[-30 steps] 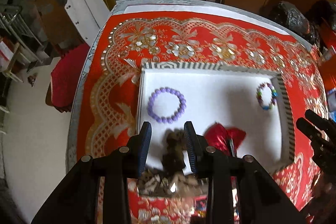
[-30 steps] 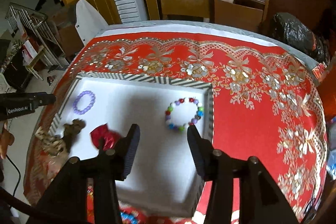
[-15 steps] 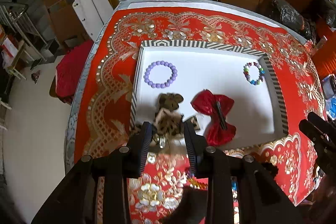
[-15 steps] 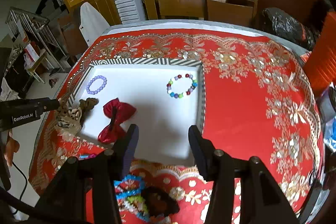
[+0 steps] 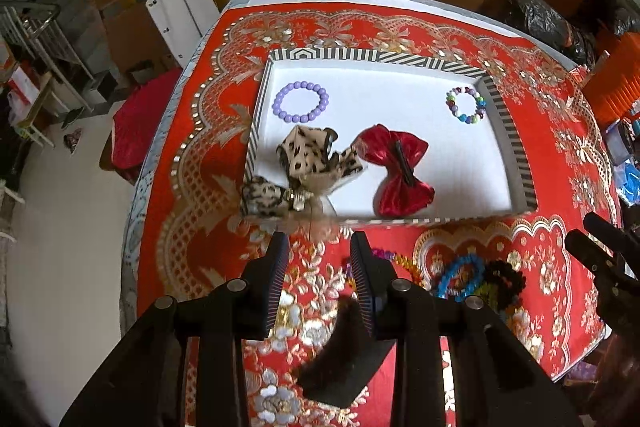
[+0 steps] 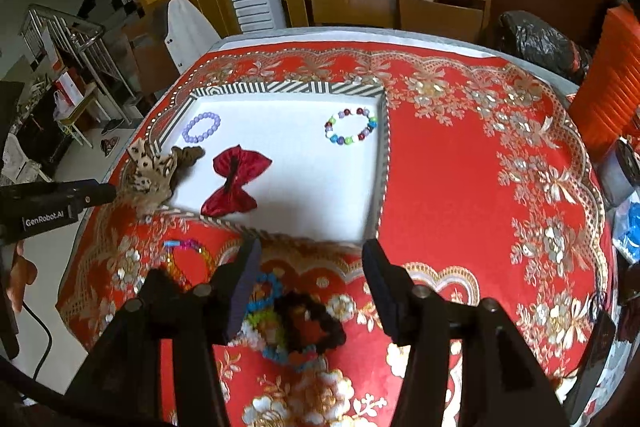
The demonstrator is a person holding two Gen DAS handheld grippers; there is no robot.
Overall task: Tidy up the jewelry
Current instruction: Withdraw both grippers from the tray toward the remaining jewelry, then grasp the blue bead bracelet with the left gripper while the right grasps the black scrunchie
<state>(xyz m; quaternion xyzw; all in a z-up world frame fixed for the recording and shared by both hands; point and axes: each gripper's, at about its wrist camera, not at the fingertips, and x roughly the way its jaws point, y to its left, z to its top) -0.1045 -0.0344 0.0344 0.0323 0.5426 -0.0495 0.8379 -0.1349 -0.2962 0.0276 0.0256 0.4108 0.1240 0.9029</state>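
Observation:
A white tray with a striped rim [image 5: 376,57] [image 6: 280,87] holds a purple bead bracelet [image 5: 301,101] [image 6: 201,127], a multicolour bead bracelet [image 5: 466,105] [image 6: 351,126] and a red bow clip [image 5: 396,169] [image 6: 234,181]. A leopard-print bow [image 5: 304,171] [image 6: 154,173] lies over the tray's near left corner. My left gripper [image 5: 318,259] is open and empty just short of it. My right gripper [image 6: 310,267] is open above a black scrunchie [image 6: 310,319] and blue bead bracelets [image 6: 264,291] on the red cloth.
More beads [image 5: 460,273] and a black scrunchie [image 5: 504,279] lie on the cloth near the tray's front edge. A dark furry item [image 5: 344,343] sits under my left gripper. Chairs [image 6: 440,3] stand behind the table; an orange object [image 6: 612,75] is at the right.
Both grippers have pulled back from the tray toward the table's near edge. The leopard-print bow is out of my left gripper and lies on the tray corner.

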